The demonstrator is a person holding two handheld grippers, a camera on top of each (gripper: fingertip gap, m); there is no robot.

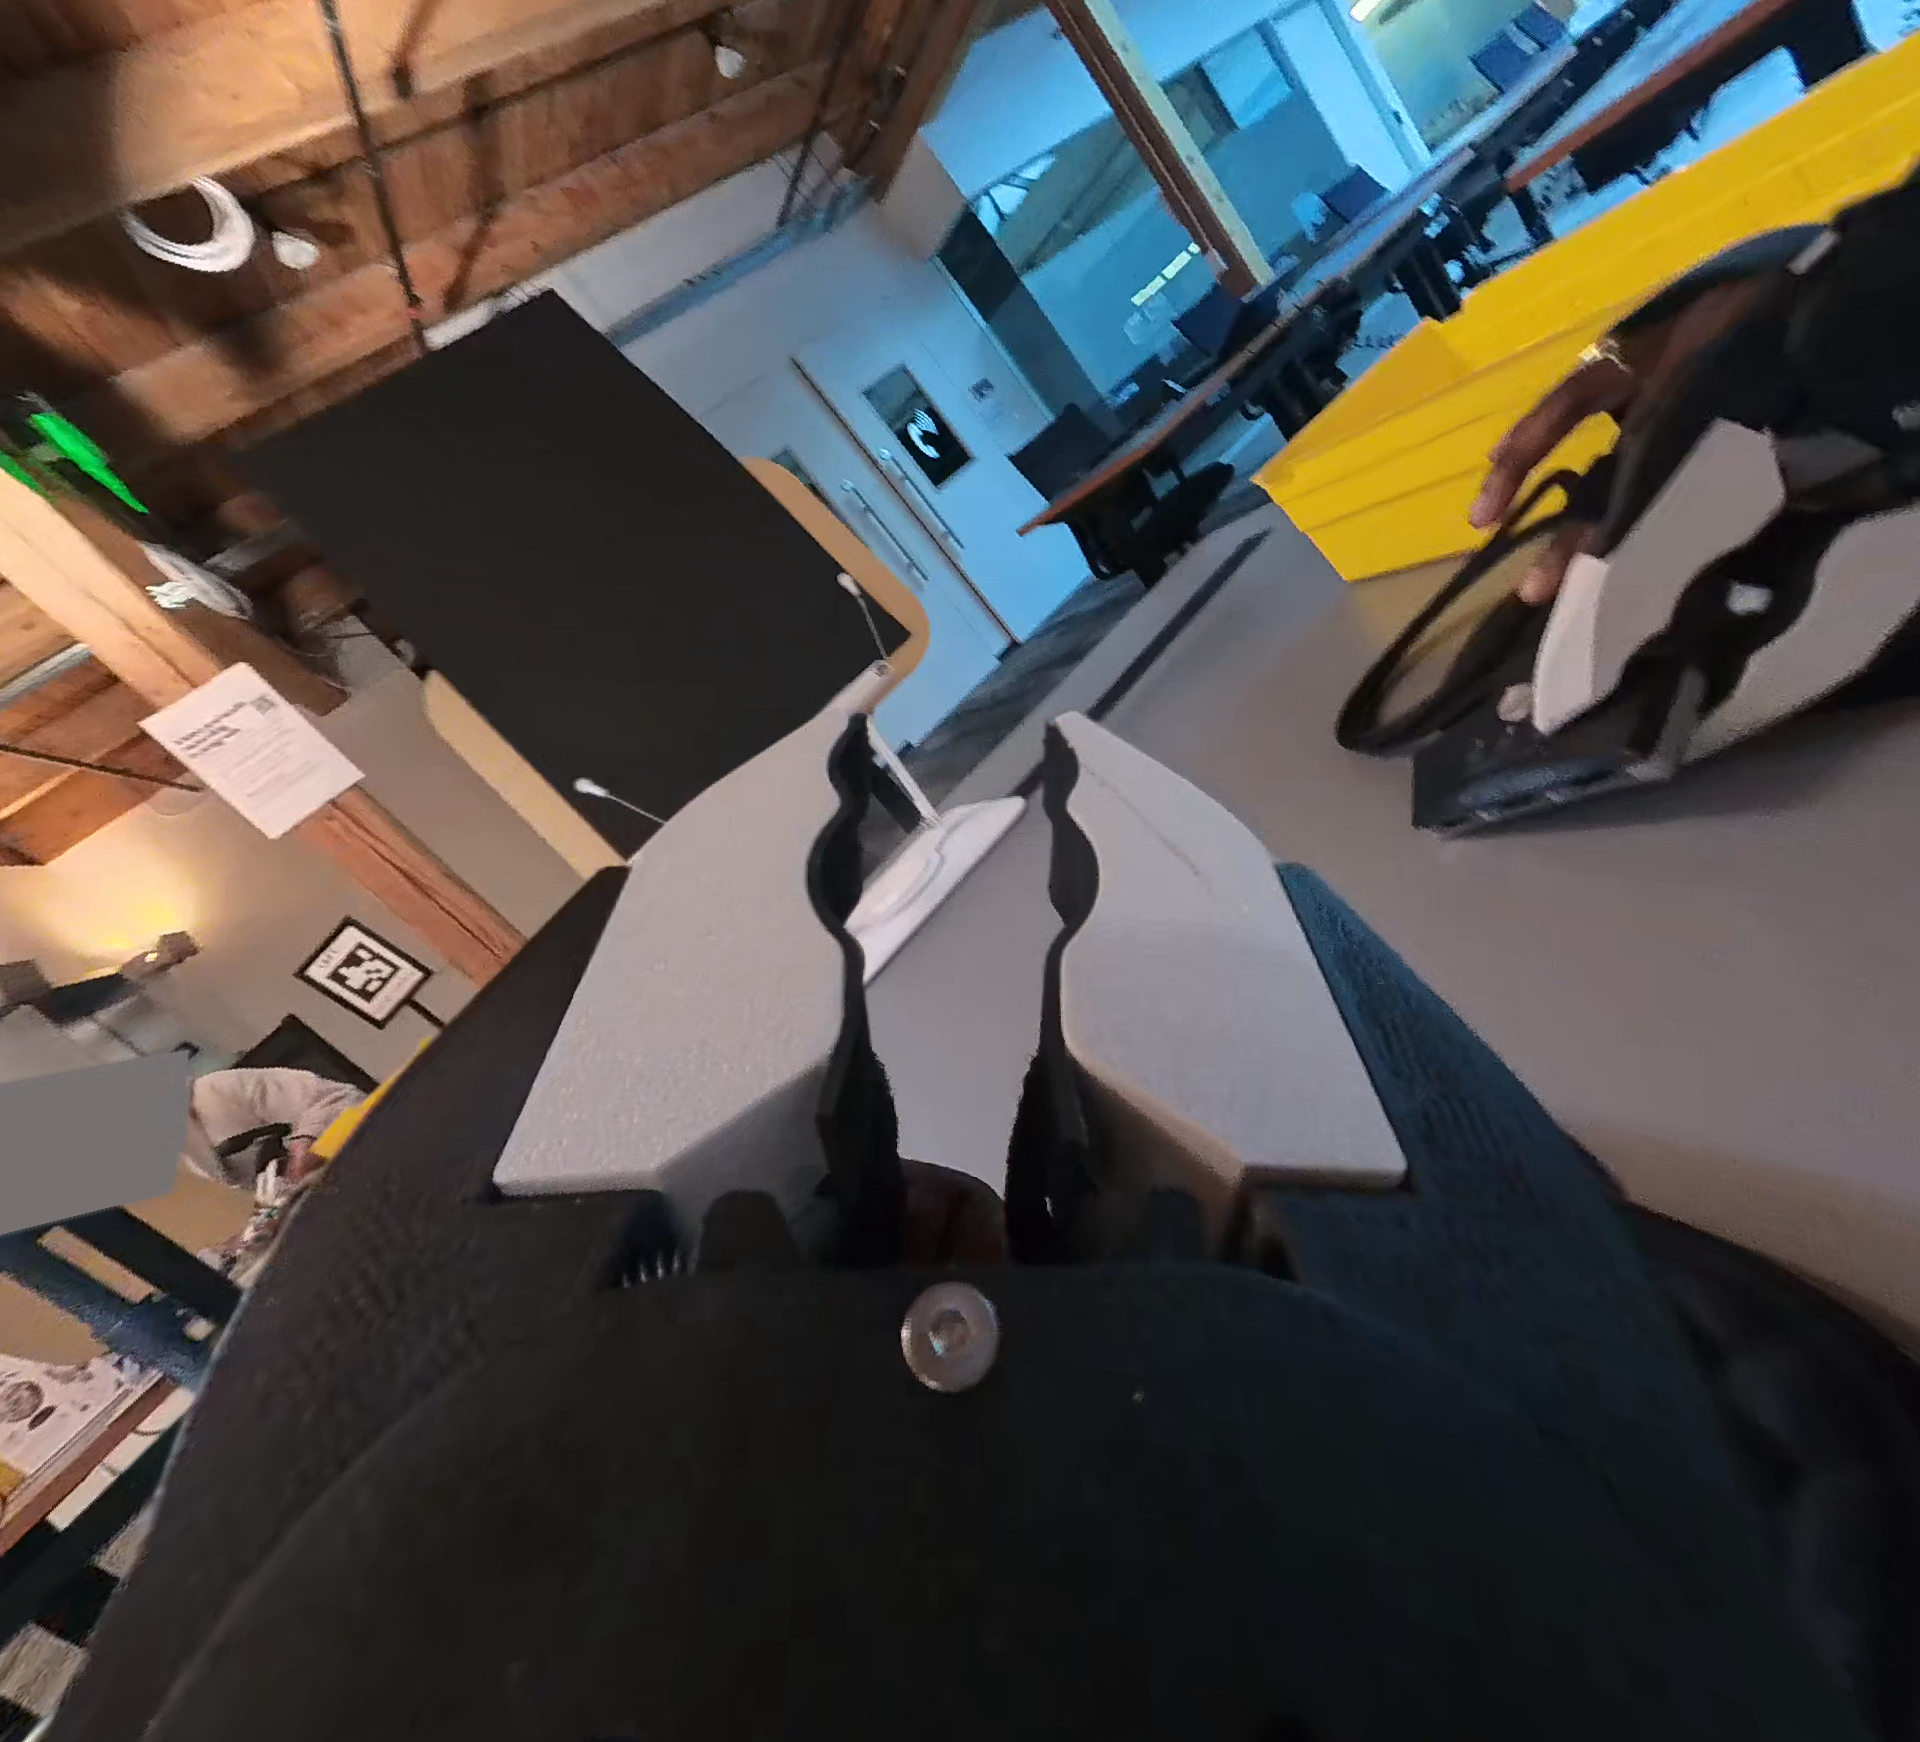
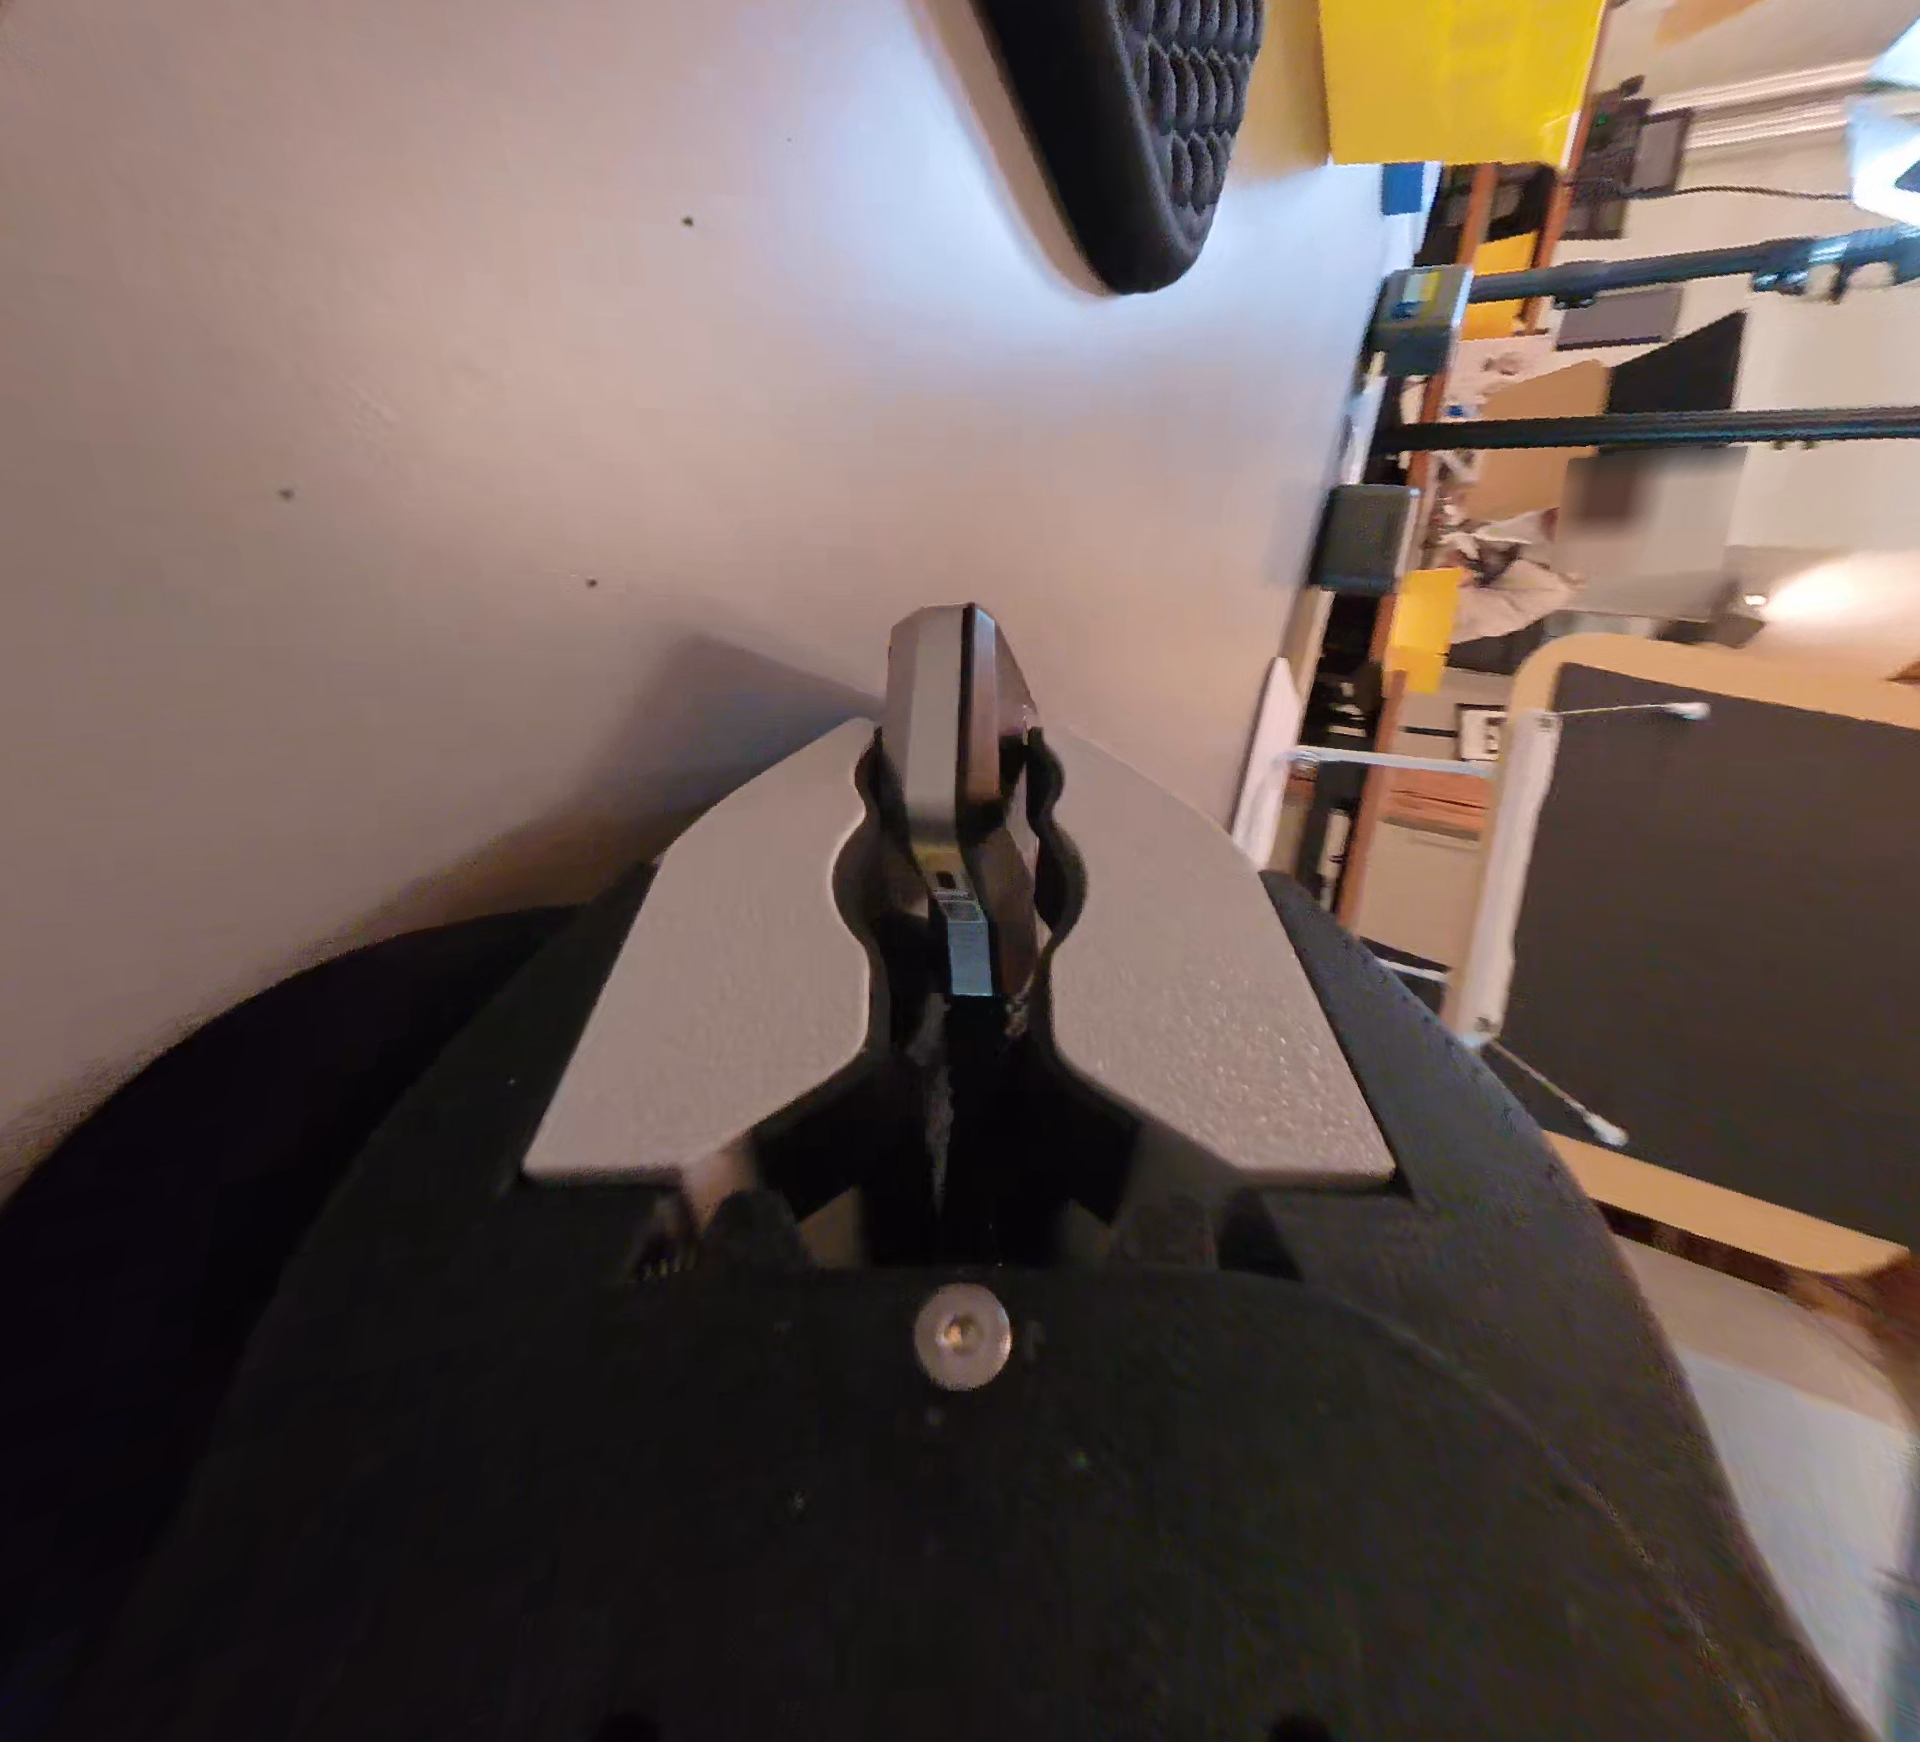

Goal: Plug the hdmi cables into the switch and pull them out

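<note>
the left gripper [image 1: 951, 747] stood with its jaws parted and nothing between them, low centre of the left wrist view, aimed past a white stand base [image 1: 935, 871] toward a black panel. the right gripper [image 2: 961, 757] was clamped on a slim grey-and-black device, judged to be the hdmi switch [image 2: 940, 726], whose long axis ran forward along the fingers and poked out beyond the tips, centre of the right wrist view.

in the left wrist view that same gripper [image 1: 1621, 695] appeared at right of frame, pressed over the black switch body [image 1: 1527, 773] on the grey table [image 1: 1351, 1017], with one black hdmi cable [image 1: 1397, 653] looped just behind it. the switch lay up and to the right of the empty left jaws, well apart, its ports seeming to face them; the right gripper was plainly nearer. one cable and one switch could be counted; whether the cable was plugged in could not be told. a yellow bin [image 1: 1475, 404] sat behind, and a black honeycomb mat [image 2: 1132, 30] lay at the upper centre of the right wrist view.
</note>
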